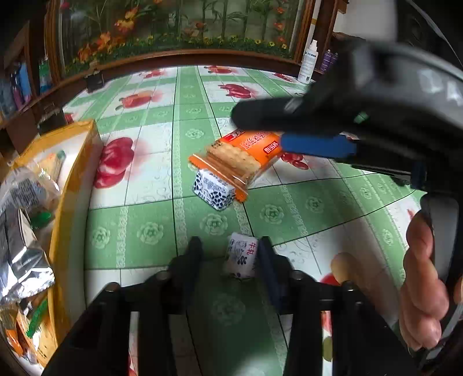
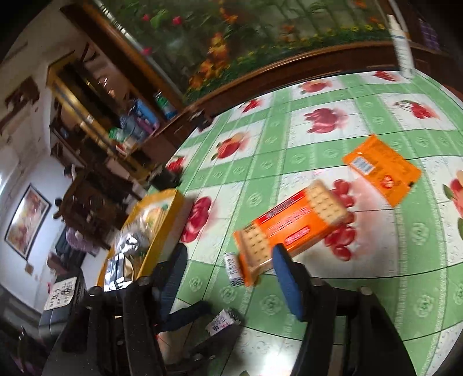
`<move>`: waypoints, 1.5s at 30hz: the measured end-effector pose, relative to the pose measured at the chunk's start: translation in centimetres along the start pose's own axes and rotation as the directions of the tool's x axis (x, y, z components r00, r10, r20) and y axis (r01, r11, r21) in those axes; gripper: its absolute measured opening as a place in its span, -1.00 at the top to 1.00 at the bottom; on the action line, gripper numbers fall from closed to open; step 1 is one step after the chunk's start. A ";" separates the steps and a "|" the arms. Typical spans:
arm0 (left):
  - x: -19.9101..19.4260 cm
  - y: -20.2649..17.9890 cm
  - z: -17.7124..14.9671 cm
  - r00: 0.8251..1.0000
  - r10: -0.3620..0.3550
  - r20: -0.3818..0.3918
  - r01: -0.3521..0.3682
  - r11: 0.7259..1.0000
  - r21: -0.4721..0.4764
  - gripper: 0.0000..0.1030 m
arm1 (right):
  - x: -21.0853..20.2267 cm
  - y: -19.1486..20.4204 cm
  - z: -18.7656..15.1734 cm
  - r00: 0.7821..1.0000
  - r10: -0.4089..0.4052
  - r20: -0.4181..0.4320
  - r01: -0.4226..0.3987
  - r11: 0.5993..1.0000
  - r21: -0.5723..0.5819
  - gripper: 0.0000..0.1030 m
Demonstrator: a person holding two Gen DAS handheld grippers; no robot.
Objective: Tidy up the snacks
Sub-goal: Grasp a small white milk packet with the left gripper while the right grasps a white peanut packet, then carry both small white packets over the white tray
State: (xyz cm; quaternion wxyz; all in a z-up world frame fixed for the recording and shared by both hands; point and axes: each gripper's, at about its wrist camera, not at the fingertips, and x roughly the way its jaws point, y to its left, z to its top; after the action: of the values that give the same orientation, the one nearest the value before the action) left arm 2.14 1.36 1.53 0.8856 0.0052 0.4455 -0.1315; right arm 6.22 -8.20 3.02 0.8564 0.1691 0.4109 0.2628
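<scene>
My left gripper [image 1: 230,245] is open, its fingers on either side of a small white candy pack with blue print [image 1: 241,256] that lies on the tablecloth. It also shows in the right wrist view [image 2: 222,321]. An orange cracker pack [image 1: 240,157] lies further out, partly on top of a second white candy pack [image 1: 212,189]. My right gripper [image 2: 228,254] is open above the near end of the cracker pack [image 2: 292,225]. It also shows in the left wrist view [image 1: 260,127], reaching in from the right. A yellow box [image 1: 72,185] with several snacks in it stands at the left.
A flat orange packet [image 2: 382,169] lies on the green fruit-print tablecloth [image 2: 376,260] beyond the crackers. A white spray bottle [image 1: 308,62] stands at the table's far right edge. A wooden-framed flower picture [image 1: 179,26] and shelves [image 2: 95,115] stand behind the table.
</scene>
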 end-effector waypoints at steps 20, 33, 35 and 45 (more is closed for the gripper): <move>-4.9 4.8 0.3 0.965 0.132 0.225 -0.094 0.980 -0.173 0.64 | 4.7 2.5 -1.3 0.993 -0.066 -0.097 0.047 0.982 -0.183 0.63; -5.0 5.5 0.2 0.967 0.110 0.228 -0.064 0.978 -0.200 0.64 | 5.7 4.6 -3.2 0.981 -0.178 -0.081 0.143 0.935 -0.324 0.73; -5.0 5.5 0.2 0.967 0.109 0.230 -0.064 0.979 -0.195 0.64 | 4.7 4.4 -2.8 0.984 -0.172 -0.053 0.149 0.946 -0.289 0.73; -4.9 5.0 0.3 0.963 0.133 0.235 -0.091 0.979 -0.182 0.64 | 2.3 3.6 -1.6 0.993 -0.120 0.007 0.119 0.972 -0.204 0.73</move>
State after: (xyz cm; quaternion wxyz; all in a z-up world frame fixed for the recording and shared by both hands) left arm 0.75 7.32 5.05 0.9372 -0.0612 0.3407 -0.0421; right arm 5.07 -3.79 2.46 0.8823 0.0544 0.3936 0.2522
